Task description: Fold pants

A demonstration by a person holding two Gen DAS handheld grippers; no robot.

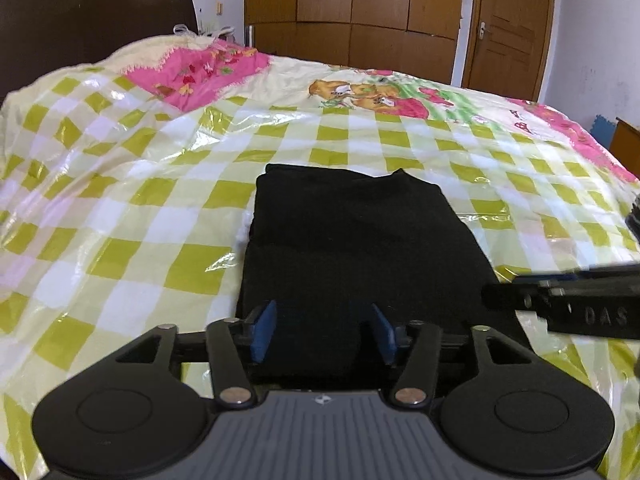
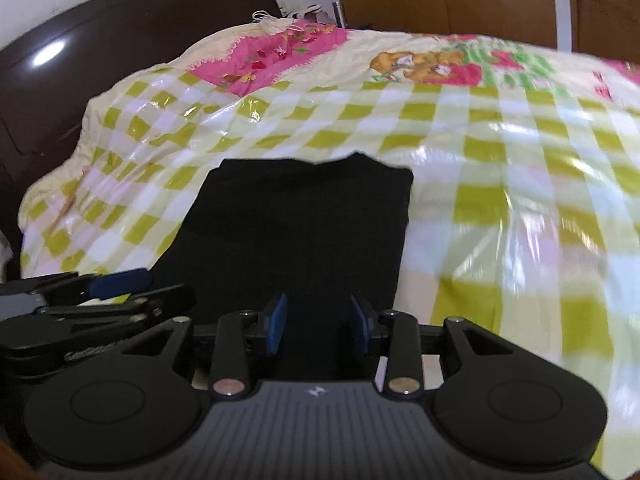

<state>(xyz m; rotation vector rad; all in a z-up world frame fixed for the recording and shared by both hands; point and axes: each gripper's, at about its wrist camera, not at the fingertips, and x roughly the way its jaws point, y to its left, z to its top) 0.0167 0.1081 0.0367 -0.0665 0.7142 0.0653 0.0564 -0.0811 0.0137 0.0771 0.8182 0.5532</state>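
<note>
Bedroom, bed (image 1: 120, 208) under glossy green-and-white checked plastic cover (image 2: 500, 184), wrinkled, glare patches. Right wrist view motion-blurred on its right side, pattern smeared there.

Nearest: left gripper (image 1: 322, 334) low over near edge of pants, blue pads (image 1: 264, 332) apart, jaws moderately wide, nothing between them but black cloth below; contact with cloth not clear. Right gripper (image 2: 318, 328) same posture, blue pads (image 2: 277, 330) apart, jaws moderately wide, holding nothing. Each gripper cut off by frame edge in the other's view: right one as a black bar at right edge in left view, left one at lower left in right view, one blue pad showing. Near edge of pants hidden behind both gripper bodies.

Black pants (image 1: 352, 248) folded into a compact rectangle, flat on cover, roughly mid-bed, just ahead of both grippers. Layers hard to separate, all black, no detail; small bump along far edge.

Further: pink patch (image 1: 200, 74) and cartoon print (image 1: 352, 94) on quilt beyond the checks. Dark headboard (image 1: 92, 20) far left, small pale items beside it too small to name. Wooden wardrobe (image 1: 352, 4) and door (image 1: 508, 28) at back wall.
</note>
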